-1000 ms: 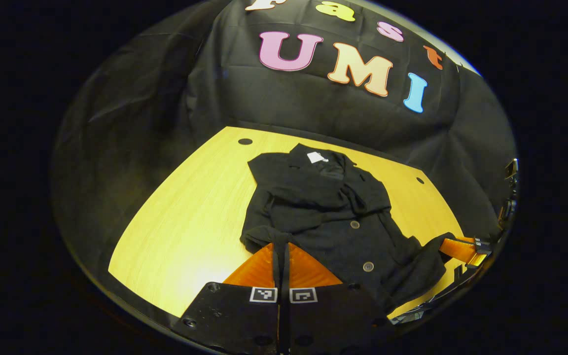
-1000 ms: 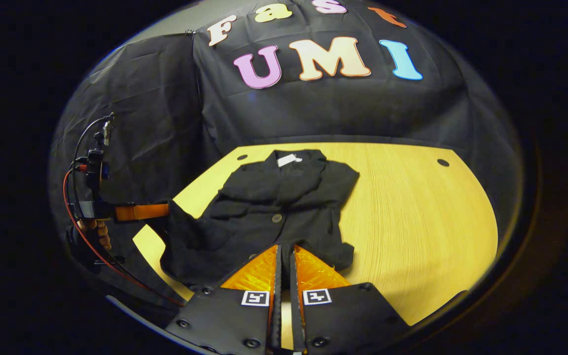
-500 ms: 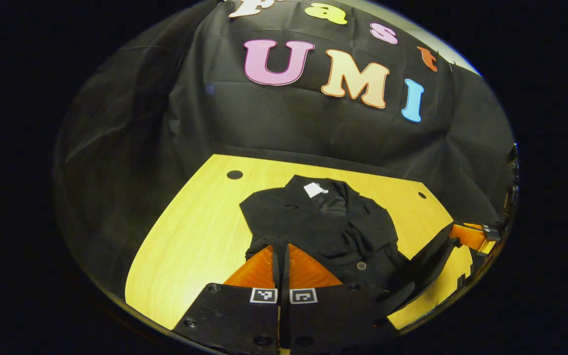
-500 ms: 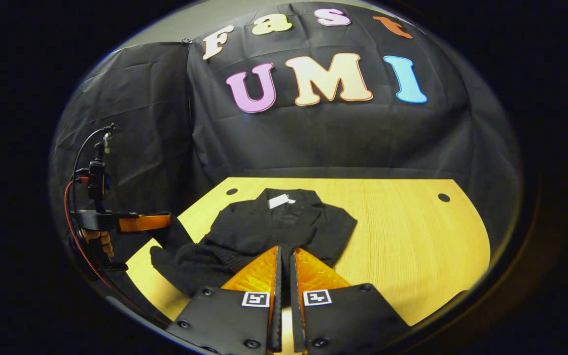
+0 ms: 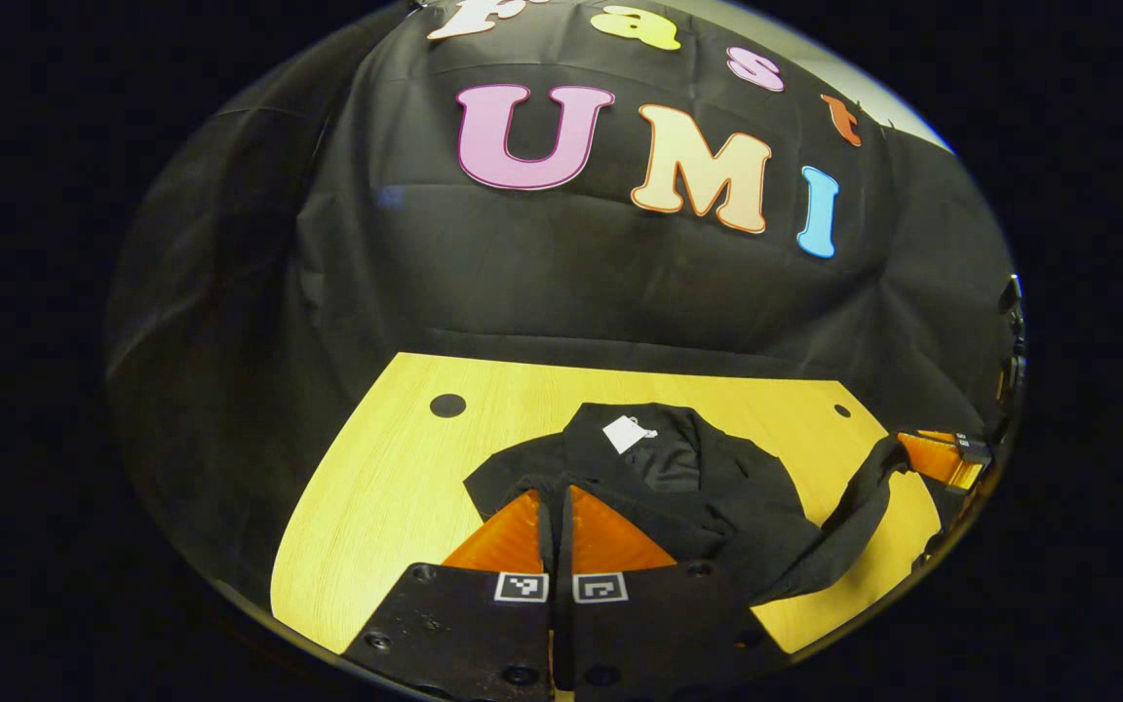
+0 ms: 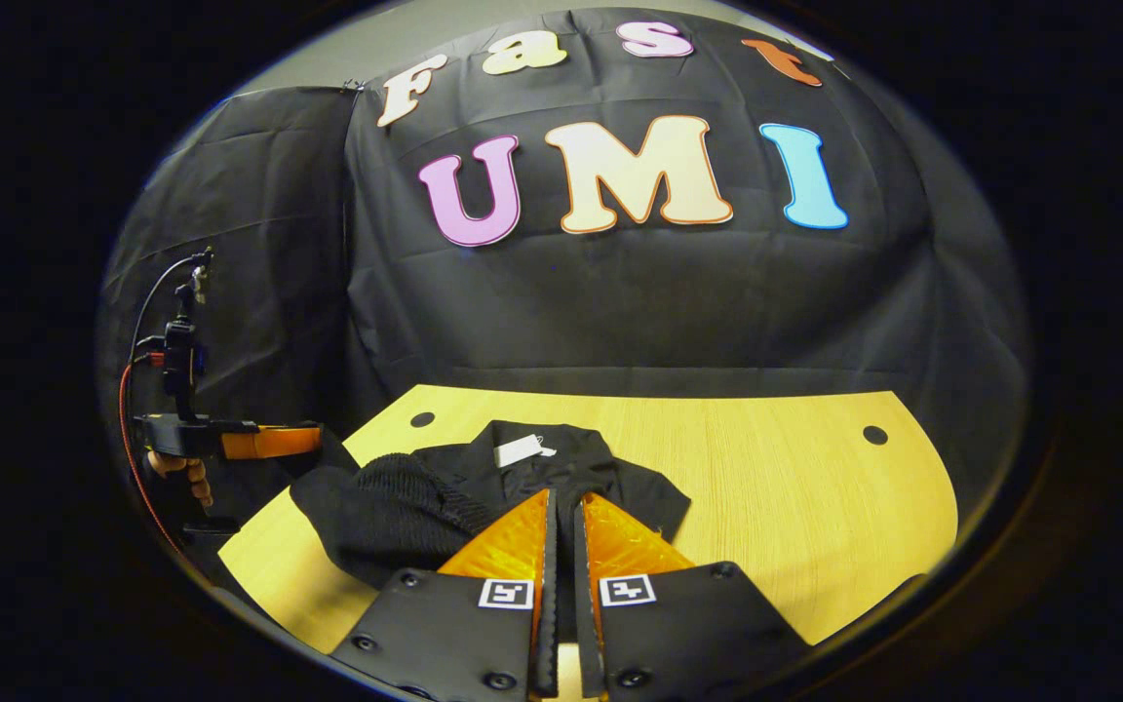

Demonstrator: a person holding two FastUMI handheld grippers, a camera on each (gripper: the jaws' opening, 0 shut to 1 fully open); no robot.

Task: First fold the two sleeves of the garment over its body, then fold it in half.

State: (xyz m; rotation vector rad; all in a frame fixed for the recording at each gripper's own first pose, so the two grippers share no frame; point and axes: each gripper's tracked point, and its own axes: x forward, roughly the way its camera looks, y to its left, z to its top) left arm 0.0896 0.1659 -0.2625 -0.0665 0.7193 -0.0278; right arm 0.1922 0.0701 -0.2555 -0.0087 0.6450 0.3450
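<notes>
On the yellow wooden table lies the black buttoned garment with a white neck label, its collar toward the booth wall and its lower hem lifted off the wood. To fold it in half well, I judge both hems should travel level toward the collar, then lower together so the edges meet. The left gripper and the right gripper each have their fingers nearly closed, pinching dark cloth of the hem.
</notes>
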